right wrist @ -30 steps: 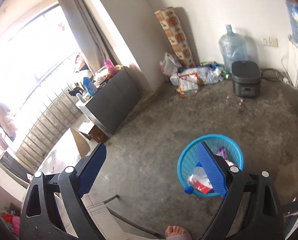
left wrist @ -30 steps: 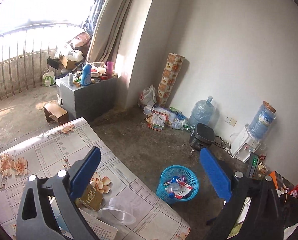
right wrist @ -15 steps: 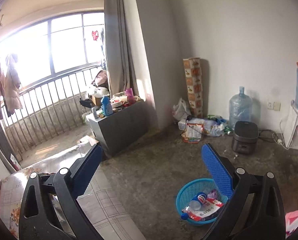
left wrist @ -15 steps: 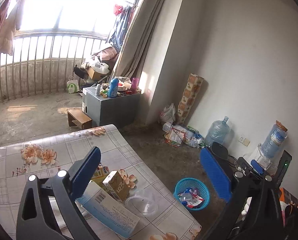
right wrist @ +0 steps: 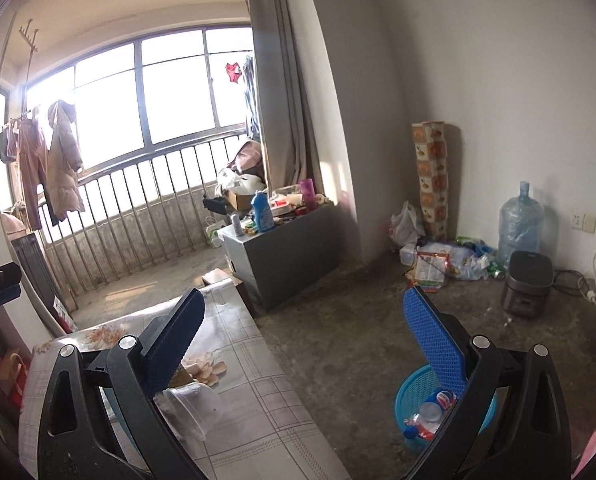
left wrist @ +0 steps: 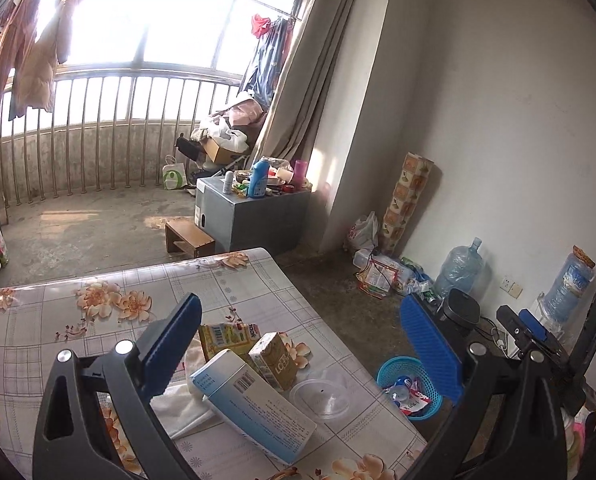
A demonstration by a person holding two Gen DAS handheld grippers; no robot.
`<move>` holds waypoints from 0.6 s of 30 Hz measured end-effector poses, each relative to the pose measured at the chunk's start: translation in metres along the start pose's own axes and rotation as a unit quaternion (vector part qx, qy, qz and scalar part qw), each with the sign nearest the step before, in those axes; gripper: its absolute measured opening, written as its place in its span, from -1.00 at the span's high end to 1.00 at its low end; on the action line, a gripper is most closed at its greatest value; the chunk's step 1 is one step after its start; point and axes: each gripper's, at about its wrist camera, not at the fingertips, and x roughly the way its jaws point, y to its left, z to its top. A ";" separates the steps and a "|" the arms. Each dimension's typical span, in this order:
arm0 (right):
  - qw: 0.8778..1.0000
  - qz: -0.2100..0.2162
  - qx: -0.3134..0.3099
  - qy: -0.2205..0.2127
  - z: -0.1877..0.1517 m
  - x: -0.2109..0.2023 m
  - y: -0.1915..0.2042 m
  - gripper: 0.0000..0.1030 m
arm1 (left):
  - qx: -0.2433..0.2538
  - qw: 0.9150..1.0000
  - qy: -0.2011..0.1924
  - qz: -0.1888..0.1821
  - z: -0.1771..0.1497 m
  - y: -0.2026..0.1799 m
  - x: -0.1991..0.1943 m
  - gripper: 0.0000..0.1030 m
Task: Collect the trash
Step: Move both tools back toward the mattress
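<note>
While both tools hang above the floral table, left to right:
Left gripper: fingers spread wide, nothing between them.
Table corner: white cloth, pale blue box, two tilted drink cartons, clear plastic lid.
Right gripper: splayed apart, empty, clear container below, perhaps touching the left finger.
Blue basket: on floor beside table, holding bottle and wrappers.

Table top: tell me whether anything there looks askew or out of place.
Yes. On the table, a long blue-and-white box lies tilted, propped over a white cloth and against two small drink cartons. A clear plastic container sits beside them near the table's edge. All are loose trash, not yet in the blue basket on the floor.
</note>
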 end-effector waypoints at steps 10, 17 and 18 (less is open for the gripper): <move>0.998 0.065 0.012 0.021 -0.002 0.005 0.012 -0.86 | 0.011 1.000 0.021 0.003 -0.013 -0.002 0.012 -0.89; 0.994 0.094 0.028 0.046 -0.003 0.012 0.003 -0.81 | -0.002 0.999 0.041 0.010 -0.024 0.005 0.018 -0.89; 0.993 0.099 0.033 0.053 -0.004 0.015 0.001 -0.79 | -0.007 0.999 0.044 0.010 -0.026 0.008 0.017 -0.89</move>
